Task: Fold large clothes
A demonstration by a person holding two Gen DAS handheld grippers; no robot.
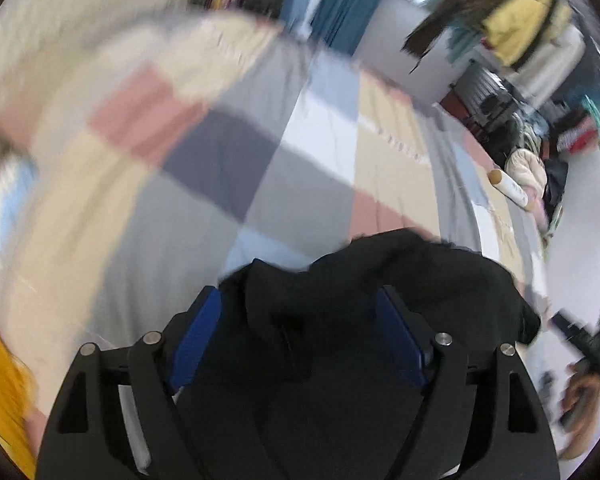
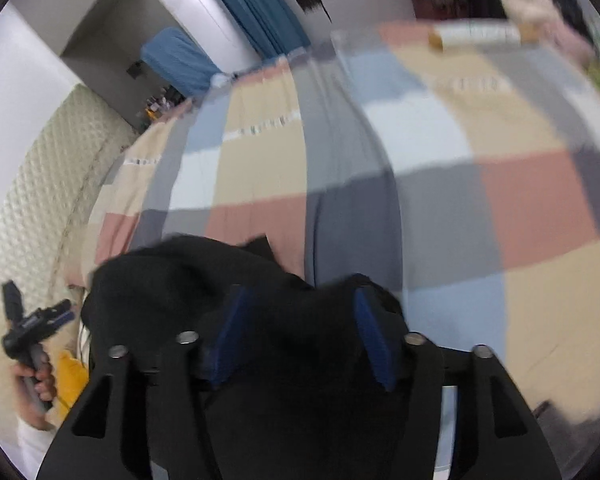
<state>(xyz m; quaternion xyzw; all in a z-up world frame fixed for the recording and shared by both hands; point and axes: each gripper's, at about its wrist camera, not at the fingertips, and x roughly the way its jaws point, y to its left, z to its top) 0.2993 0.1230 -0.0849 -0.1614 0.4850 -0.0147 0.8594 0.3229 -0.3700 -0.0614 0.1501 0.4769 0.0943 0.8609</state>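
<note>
The folding looks like it is only at the start. The big black soft piece of clothing (image 1: 380, 280) is bunched up in a lump, and no neat flat fold shows anywhere, so my guess is that it has yet to be spread out and folded. It sits above the bed with the patchwork cover of pink, tan, grey and blue squares (image 1: 320, 160), near the edge close to the cameras. In the left view, the left tongs (image 1: 300, 320) have their blue pads (image 1: 198, 340) wide apart, with black cloth filling the space between them and spilling past the right pad. I cannot tell if they squeeze it or if it just hangs there. In the right view, the right tongs (image 2: 300, 320) also stand apart with black cloth heaped between the pads and off to the left. Again I cannot tell if they pinch it. A white tube with brown ends (image 2: 476, 36) lies far away on the bed. Both pictures are blurry.
</note>
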